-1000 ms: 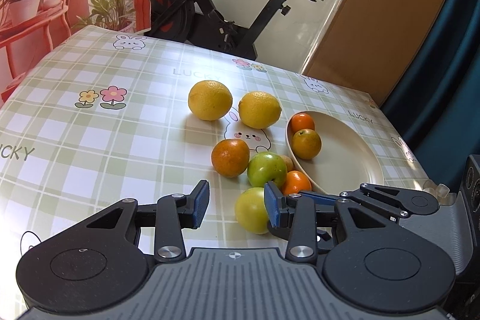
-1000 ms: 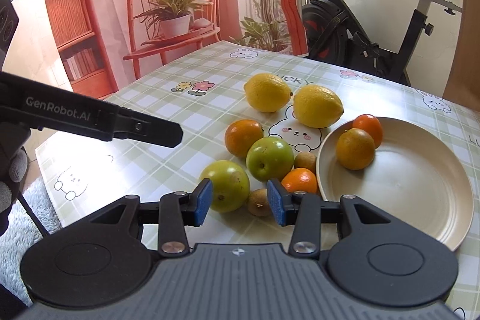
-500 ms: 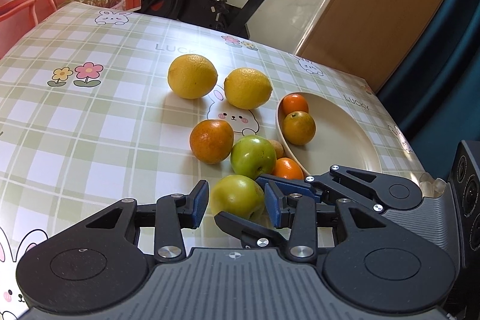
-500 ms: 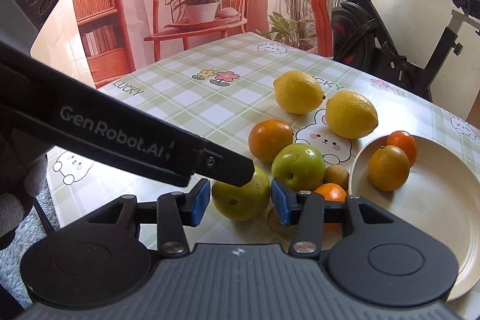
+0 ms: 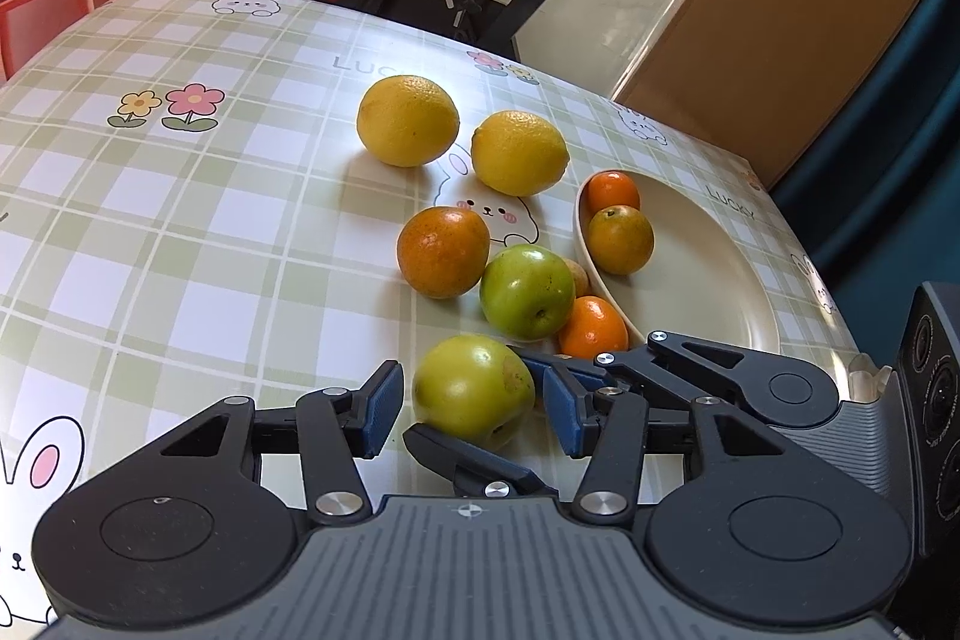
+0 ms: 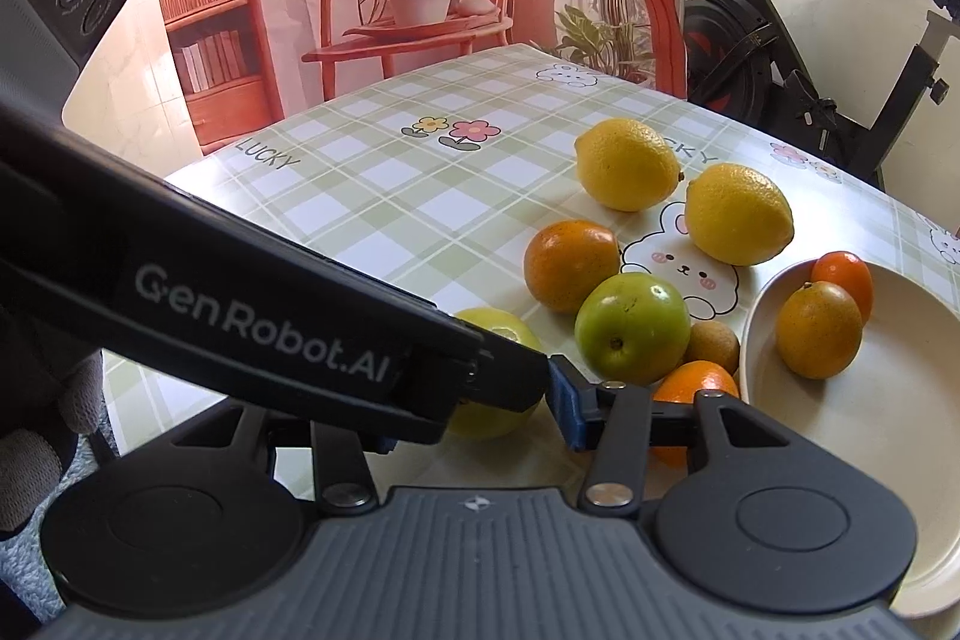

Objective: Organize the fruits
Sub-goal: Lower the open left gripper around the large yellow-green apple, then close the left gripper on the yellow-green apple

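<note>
Two oranges [image 5: 618, 232] sit on the plate [image 5: 708, 274]; seven fruits wait on the counter [image 5: 180, 250]. Both tools, left [image 5: 471, 409] and right [image 6: 480, 400], straddle one green apple [image 5: 474, 391], jaws apart, left's opening.

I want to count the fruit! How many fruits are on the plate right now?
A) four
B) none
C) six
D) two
D: only two small orange fruits lie on the plate, near its rim; all the others sit on the table.
</note>
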A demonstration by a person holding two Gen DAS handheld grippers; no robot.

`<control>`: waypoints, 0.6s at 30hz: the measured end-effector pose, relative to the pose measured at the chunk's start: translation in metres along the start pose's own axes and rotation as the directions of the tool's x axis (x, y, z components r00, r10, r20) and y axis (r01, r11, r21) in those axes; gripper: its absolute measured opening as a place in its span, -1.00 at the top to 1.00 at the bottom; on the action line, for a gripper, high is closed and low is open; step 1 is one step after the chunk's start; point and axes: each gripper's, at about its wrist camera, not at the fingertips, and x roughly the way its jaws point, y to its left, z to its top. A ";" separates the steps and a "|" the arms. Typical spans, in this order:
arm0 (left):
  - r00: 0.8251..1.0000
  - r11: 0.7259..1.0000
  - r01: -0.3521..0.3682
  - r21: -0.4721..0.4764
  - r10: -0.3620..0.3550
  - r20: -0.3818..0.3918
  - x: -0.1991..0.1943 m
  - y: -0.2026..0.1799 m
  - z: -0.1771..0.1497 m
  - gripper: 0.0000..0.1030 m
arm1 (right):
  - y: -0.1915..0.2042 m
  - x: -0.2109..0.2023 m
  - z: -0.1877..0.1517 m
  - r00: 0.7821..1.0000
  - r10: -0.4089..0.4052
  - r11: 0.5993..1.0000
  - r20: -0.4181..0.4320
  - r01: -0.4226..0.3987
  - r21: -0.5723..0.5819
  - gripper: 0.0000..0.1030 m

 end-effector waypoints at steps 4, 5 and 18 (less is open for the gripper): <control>1.000 1.000 0.011 -0.029 -0.011 -0.013 0.002 0.005 -0.002 -0.05 | -0.001 0.001 -0.002 1.000 0.010 1.000 -0.005 -0.010 0.025 0.02; 1.000 0.999 0.012 -0.031 -0.012 -0.012 0.002 0.005 -0.003 -0.04 | -0.001 0.001 -0.003 1.000 0.012 0.999 -0.007 -0.012 0.030 0.03; 1.000 0.999 0.003 -0.035 -0.003 0.004 -0.003 0.001 -0.009 0.04 | 0.005 -0.003 -0.009 1.000 0.018 0.999 -0.005 -0.018 0.030 0.04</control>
